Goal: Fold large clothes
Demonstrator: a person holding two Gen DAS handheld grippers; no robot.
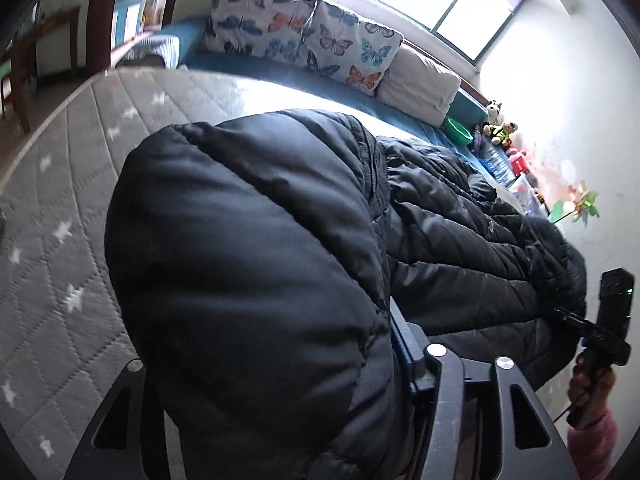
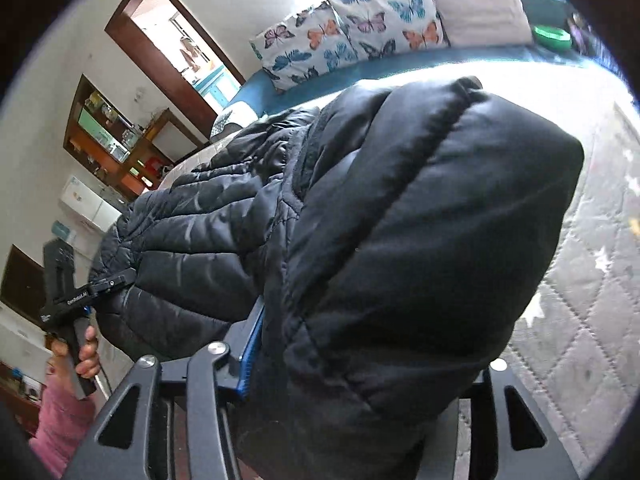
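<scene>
A large black puffer jacket hangs stretched between my two grippers above the bed; it also fills the right wrist view. My left gripper is shut on one edge of the jacket, whose bulging fabric hides most of the fingers. My right gripper is shut on the other edge in the same way. The right gripper also shows at the right in the left wrist view, and the left gripper shows at the left in the right wrist view, each clamped on the jacket.
A grey quilted mattress with white stars lies below. Butterfly pillows and a white pillow line the far side. A green bowl, toys and bottles stand by the wall. Shelves and a doorway are to the left.
</scene>
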